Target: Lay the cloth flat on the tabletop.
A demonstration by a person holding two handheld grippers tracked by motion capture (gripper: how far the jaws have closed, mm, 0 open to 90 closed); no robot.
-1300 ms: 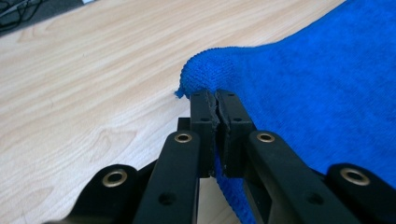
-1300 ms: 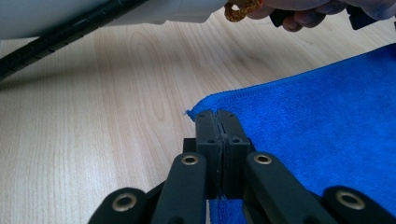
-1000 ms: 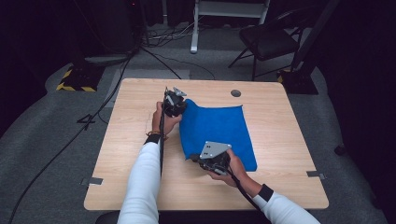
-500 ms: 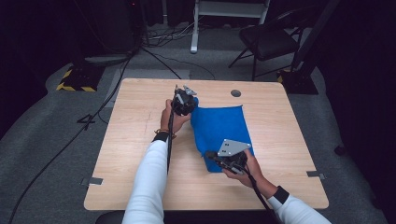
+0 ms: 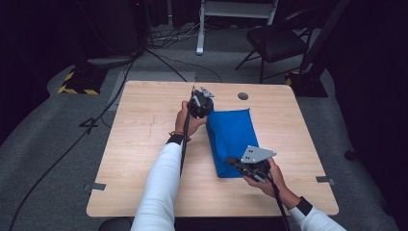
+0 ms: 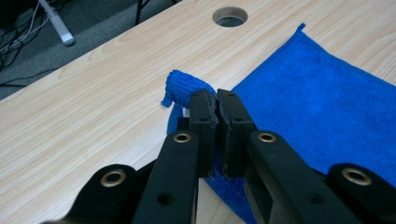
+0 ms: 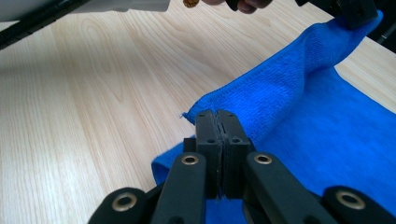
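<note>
A blue cloth [image 5: 232,139] lies on the wooden table [image 5: 144,144], right of centre, with its left edge lifted and folding over toward the right. My left gripper [image 5: 206,115] is shut on the cloth's far left corner [image 6: 180,86], which pokes up past the pinched jaws. My right gripper [image 5: 230,161] is shut on the near left corner [image 7: 201,109]. In the right gripper view the raised cloth edge [image 7: 280,88] runs from my jaws up to the left gripper [image 7: 355,14] at the top right.
A round cable hole [image 5: 243,96] sits in the table just beyond the cloth. Cables trail from both grippers along the white sleeves. Beyond the table stand a dark chair [image 5: 274,43] and a white stand [image 5: 199,29] on grey carpet.
Both grippers have moved to the right across the table, carrying the cloth's left edge with them. The cloth lies narrower and farther right than before.
</note>
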